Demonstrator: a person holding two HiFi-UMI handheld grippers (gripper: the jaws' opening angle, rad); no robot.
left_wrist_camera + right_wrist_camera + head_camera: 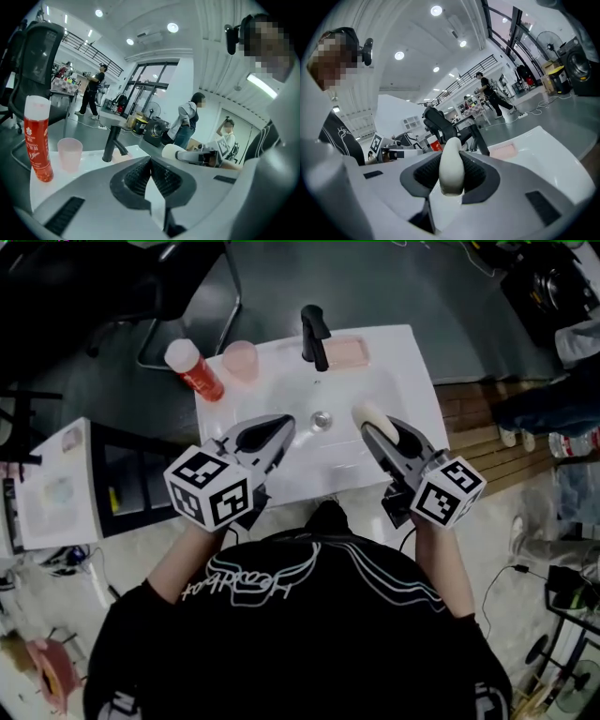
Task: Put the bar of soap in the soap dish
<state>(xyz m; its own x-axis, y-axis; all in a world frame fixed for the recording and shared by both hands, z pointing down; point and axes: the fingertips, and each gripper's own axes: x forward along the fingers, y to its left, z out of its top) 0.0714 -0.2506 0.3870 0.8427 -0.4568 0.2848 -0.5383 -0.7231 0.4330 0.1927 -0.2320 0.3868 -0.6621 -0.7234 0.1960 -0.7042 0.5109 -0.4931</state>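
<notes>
The pale bar of soap (367, 413) stands on edge between the jaws of my right gripper (369, 427), which is shut on it above the right side of the white sink (403, 381). In the right gripper view the soap (451, 165) fills the gap between the pads, and the pink soap dish (503, 150) lies beyond it on the sink's rim. That soap dish (346, 351) sits just right of the black faucet (315, 334). My left gripper (284, 425) hovers over the basin's left side, shut with nothing in it (150, 161).
A pink cup (241, 359) and a red bottle with a white cap (194, 368) stand at the sink's back left corner. The drain (322, 418) lies between the two grippers. A white cabinet (56, 486) is at the left, and people stand in the room beyond.
</notes>
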